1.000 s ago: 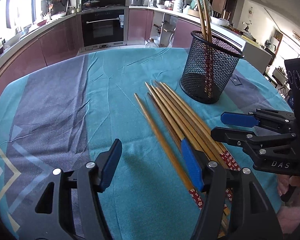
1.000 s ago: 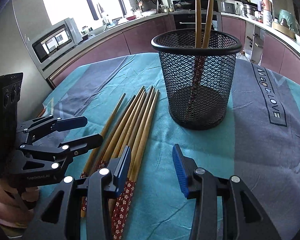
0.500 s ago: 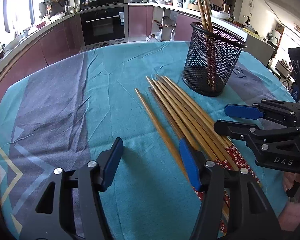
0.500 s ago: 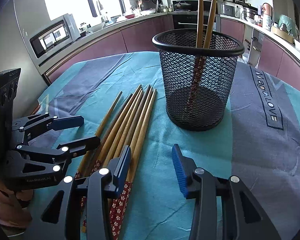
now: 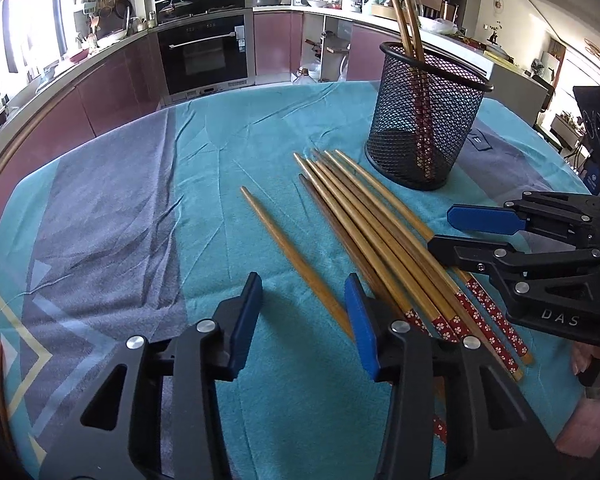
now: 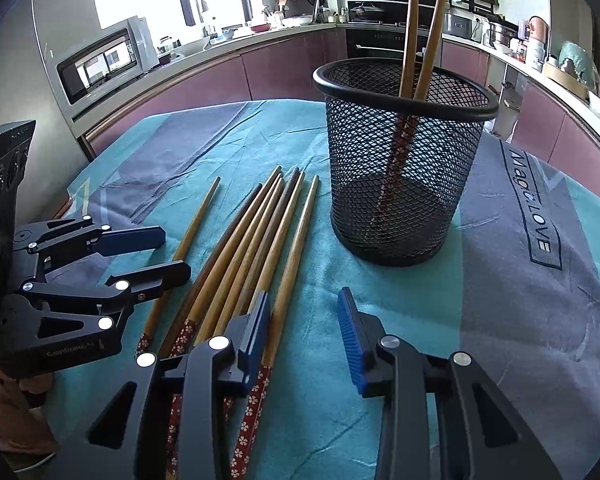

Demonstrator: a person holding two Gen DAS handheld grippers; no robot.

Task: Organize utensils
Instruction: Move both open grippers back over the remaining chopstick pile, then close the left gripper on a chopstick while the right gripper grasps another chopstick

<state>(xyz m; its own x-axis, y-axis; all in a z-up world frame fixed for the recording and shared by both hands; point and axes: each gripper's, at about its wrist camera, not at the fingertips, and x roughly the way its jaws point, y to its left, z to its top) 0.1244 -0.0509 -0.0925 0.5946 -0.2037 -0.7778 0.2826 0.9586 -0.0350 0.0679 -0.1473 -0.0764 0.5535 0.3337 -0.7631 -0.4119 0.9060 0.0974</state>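
1. On the tabletop (image 5: 112, 184), covered by a teal and grey cloth, a loose bundle of chopsticks (image 5: 384, 240) is laid flat just beside a black mesh holder (image 5: 424, 120), apparently so that each can be picked off in turn.
2. One single chopstick (image 5: 292, 256) is set apart to the left of the bundle, which likely makes it the easiest to seize alone.
3. Two chopsticks (image 6: 418, 36) are already stood in the holder, tips up, leaning on its rim; most of the sorting is judged still undone.
4. The left gripper (image 5: 304, 320) is held low over the handle end of the single chopstick, its jaws closing; the stick lies between them, but no pad is seen pressed on it.
5. The right gripper (image 6: 304, 336) is poised at the bundle's right edge, jaws closing too, with only bare cloth between them and nothing held.
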